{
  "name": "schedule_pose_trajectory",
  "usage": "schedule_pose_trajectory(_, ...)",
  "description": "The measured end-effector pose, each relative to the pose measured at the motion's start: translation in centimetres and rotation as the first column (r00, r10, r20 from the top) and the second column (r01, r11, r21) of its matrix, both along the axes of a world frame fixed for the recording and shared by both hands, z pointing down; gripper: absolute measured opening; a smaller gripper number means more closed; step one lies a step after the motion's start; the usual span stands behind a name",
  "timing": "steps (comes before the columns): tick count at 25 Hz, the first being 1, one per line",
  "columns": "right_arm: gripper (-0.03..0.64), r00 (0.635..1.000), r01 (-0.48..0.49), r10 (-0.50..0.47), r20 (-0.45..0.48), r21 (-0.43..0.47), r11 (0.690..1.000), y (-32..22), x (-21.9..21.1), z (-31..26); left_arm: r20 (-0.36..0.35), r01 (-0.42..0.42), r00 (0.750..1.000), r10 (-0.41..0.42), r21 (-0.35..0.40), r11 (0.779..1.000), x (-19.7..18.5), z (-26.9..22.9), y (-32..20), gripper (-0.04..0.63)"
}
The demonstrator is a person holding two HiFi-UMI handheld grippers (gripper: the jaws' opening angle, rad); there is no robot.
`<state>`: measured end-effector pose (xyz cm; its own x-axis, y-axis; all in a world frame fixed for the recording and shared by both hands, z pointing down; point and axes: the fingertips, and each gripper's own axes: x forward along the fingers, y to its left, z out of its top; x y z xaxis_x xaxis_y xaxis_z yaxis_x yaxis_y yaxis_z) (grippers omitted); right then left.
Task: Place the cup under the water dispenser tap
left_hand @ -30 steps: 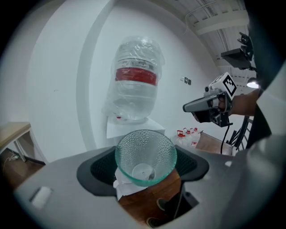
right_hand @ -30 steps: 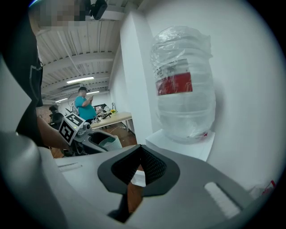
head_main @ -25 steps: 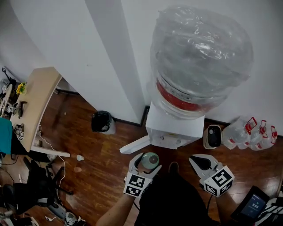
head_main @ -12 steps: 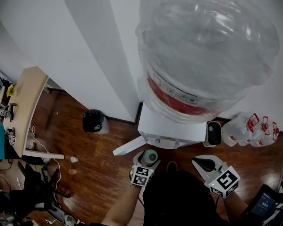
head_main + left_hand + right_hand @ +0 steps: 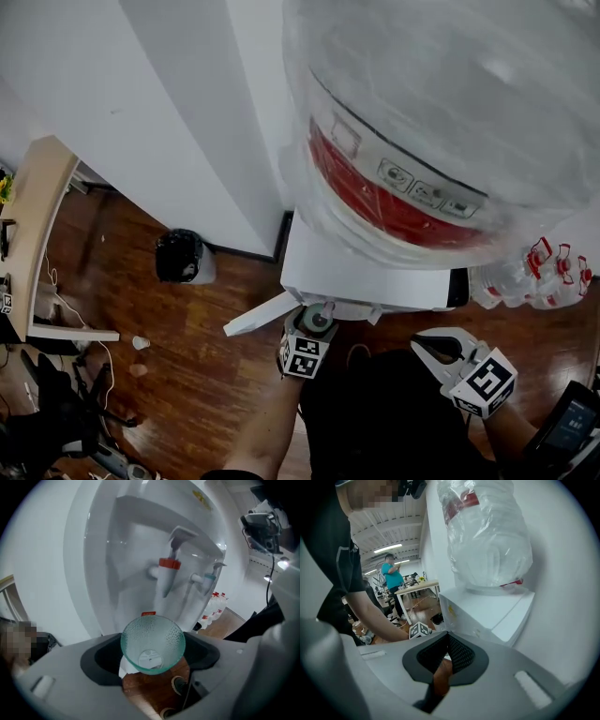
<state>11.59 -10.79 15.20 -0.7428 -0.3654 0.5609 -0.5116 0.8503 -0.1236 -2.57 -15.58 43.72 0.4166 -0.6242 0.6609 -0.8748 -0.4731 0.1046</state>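
Note:
A pale green dimpled glass cup (image 5: 152,639) stands upright between the jaws of my left gripper (image 5: 152,654), which is shut on it. Just beyond the cup is the white water dispenser's (image 5: 366,272) recess, with a red tap (image 5: 167,573) and a blue tap (image 5: 208,579) above and ahead of the cup. In the head view the left gripper (image 5: 312,328) and cup (image 5: 319,318) sit right at the dispenser's front edge. The big wrapped water bottle (image 5: 450,112) fills the top. My right gripper (image 5: 433,343) hangs to the right, jaws together, holding nothing.
A black waste bin (image 5: 180,255) stands by the wall at the left. A white panel (image 5: 258,315) juts from the dispenser's foot. Small water jugs (image 5: 548,272) sit at the right, a wooden desk (image 5: 37,225) at far left. A person in a teal shirt (image 5: 392,581) stands far off.
My left gripper has carried the cup down and forward to the dispenser's front edge. The right gripper has sunk a little. The head view has come closer to the bottle.

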Motion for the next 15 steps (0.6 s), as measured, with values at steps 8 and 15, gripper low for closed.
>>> schedule_pose_trajectory(8, 0.002, 0.999, -0.027, 0.025, -0.038, -0.030, 0.999, -1.0, 1.1, 1.5, 0.006, 0.003, 1.000, -0.003, 0.036, 0.999, 0.9, 2.3, -1.8, 0.382)
schedule_pose_trajectory(15, 0.003, 0.997, -0.059, 0.057, -0.049, -0.029, 0.998, -1.9, 1.8, 1.5, -0.018, -0.005, 1.000, 0.007, 0.090, 0.996, 1.6, 2.4, -2.8, 0.382)
